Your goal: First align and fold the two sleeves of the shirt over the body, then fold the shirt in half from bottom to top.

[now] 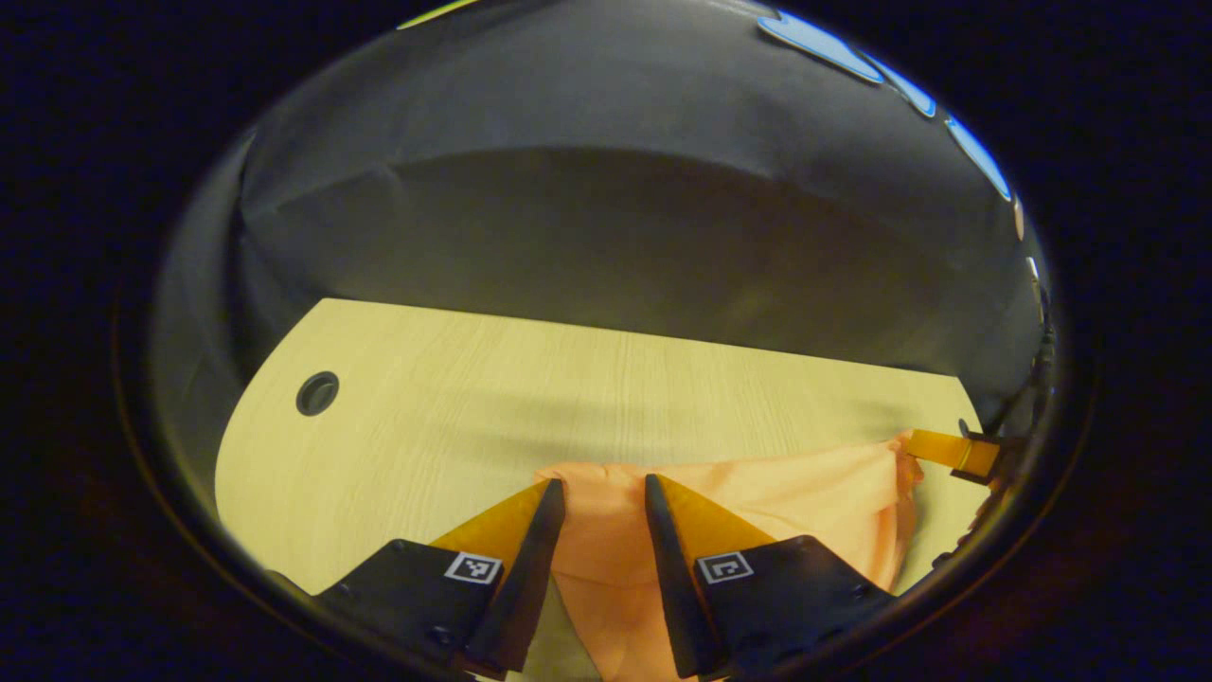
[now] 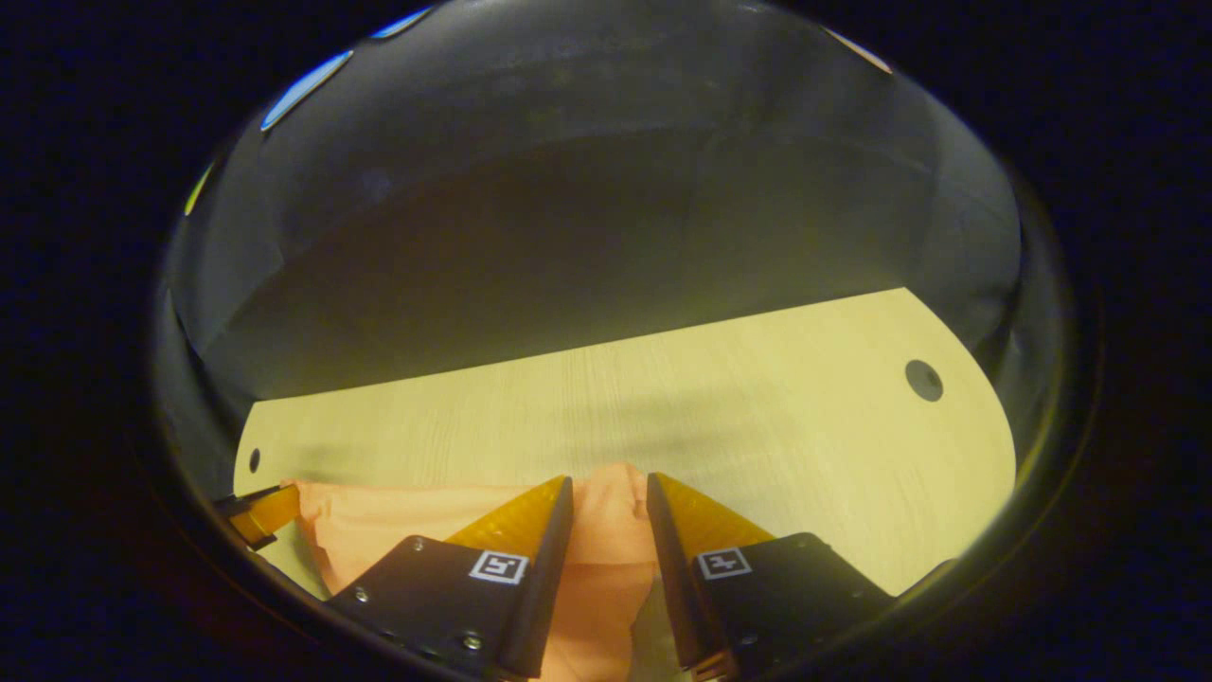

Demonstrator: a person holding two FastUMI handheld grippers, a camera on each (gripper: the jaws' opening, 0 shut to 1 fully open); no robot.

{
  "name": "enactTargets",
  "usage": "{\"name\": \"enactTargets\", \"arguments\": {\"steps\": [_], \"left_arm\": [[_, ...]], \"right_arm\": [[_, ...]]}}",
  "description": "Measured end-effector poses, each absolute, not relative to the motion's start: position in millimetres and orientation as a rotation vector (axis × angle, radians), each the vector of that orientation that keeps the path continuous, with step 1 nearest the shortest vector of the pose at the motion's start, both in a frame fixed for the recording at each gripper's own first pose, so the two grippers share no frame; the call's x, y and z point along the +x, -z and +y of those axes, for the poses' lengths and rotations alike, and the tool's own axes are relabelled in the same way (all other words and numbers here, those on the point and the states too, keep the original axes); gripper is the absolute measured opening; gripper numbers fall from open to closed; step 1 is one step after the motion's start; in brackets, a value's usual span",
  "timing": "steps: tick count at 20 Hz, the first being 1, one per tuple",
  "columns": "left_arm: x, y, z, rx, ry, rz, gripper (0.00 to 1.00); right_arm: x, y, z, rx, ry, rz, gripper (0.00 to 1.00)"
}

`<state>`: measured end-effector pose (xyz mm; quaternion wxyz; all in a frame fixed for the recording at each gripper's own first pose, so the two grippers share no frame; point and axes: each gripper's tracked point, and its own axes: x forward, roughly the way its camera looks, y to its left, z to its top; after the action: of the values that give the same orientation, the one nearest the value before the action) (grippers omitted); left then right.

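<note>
Wooden table (image 1: 454, 407): bare surface runs ahead to the far edge; cable hole (image 1: 317, 393) at a far corner. Orange shirt (image 1: 757, 502) is near the front edge, long axis stretched side to side between both grippers. Left gripper (image 1: 604, 493) clamps one shirt end; right gripper (image 2: 610, 491) clamps the other.

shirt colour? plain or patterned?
Plain peach-orange shirt, no pattern visible. Shows best in the left gripper view.
</note>
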<state>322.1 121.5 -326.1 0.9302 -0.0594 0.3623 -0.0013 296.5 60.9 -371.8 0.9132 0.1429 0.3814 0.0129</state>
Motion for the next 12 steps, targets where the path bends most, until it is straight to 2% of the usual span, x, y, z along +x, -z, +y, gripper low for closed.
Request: {"name": "enactTargets", "arguments": {"steps": [1, 3, 4, 5, 6, 8, 9, 10, 12], "left_arm": [[319, 316, 119, -0.131, 0.01, 0.729, 0.65], [313, 294, 115, -0.142, 0.018, 0.704, 0.66], [307, 279, 114, -0.144, 0.021, 0.69, 0.6], [301, 265, 112, -0.145, 0.023, 0.677, 0.65], [294, 252, 110, -0.147, 0.026, 0.666, 0.65], [276, 221, 107, -0.154, 0.026, 0.641, 0.66], [265, 205, 105, -0.159, 0.026, 0.629, 0.6], [253, 187, 103, -0.163, 0.023, 0.618, 0.65], [223, 150, 102, -0.176, 0.021, 0.588, 0.65]], "right_arm": [[293, 363, 60, 0.294, -0.03, 0.773, 0.46], [283, 341, 61, 0.291, -0.042, 0.751, 0.5], [279, 331, 60, 0.29, -0.048, 0.735, 0.51], [272, 320, 59, 0.286, -0.054, 0.723, 0.47], [266, 309, 56, 0.282, -0.06, 0.706, 0.51], [250, 282, 53, 0.267, -0.074, 0.67, 0.5], [241, 268, 52, 0.255, -0.082, 0.654, 0.5], [231, 251, 52, 0.244, -0.092, 0.639, 0.5], [209, 213, 53, 0.231, -0.107, 0.597, 0.5]]}}
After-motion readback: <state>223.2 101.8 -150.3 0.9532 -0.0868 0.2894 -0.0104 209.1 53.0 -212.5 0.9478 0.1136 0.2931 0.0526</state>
